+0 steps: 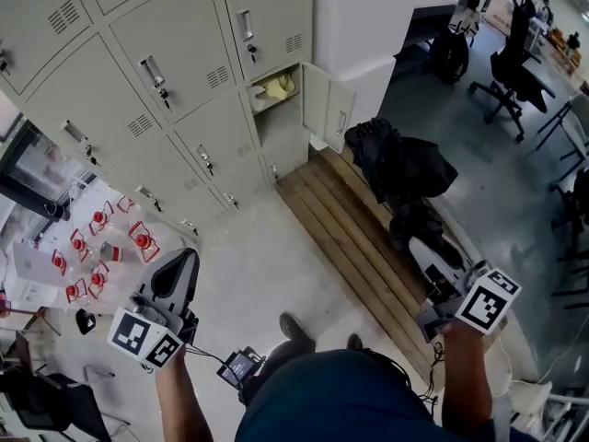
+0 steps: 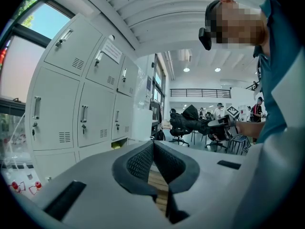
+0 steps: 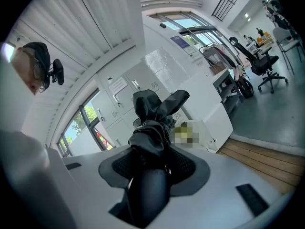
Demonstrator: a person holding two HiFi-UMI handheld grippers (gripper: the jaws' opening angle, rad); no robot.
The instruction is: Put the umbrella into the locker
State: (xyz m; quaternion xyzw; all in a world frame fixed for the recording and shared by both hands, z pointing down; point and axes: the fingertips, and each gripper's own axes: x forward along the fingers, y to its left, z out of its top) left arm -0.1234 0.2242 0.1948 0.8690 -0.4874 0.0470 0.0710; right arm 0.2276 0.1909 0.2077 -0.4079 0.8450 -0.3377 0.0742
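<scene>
The black folded umbrella [image 1: 405,168] juts forward over the wooden bench, its handle clamped in my right gripper [image 1: 421,247]. In the right gripper view the umbrella [image 3: 152,120] fills the gap between the jaws of that gripper [image 3: 153,163], which is shut on it. One locker [image 1: 276,109] in the grey bank stands open, door [image 1: 329,107] swung right, something yellow on its upper shelf. It lies ahead and left of the umbrella tip, well apart. My left gripper [image 1: 182,263] hovers over the floor at the left, shut and holding nothing, its jaw tips [image 2: 153,144] meeting.
A slatted wooden bench [image 1: 350,233] runs from the open locker toward me. A white cabinet [image 1: 368,17] stands right of the lockers. Office chairs [image 1: 506,72] are at the far right. Red-and-white items [image 1: 101,247] lie on the floor at left.
</scene>
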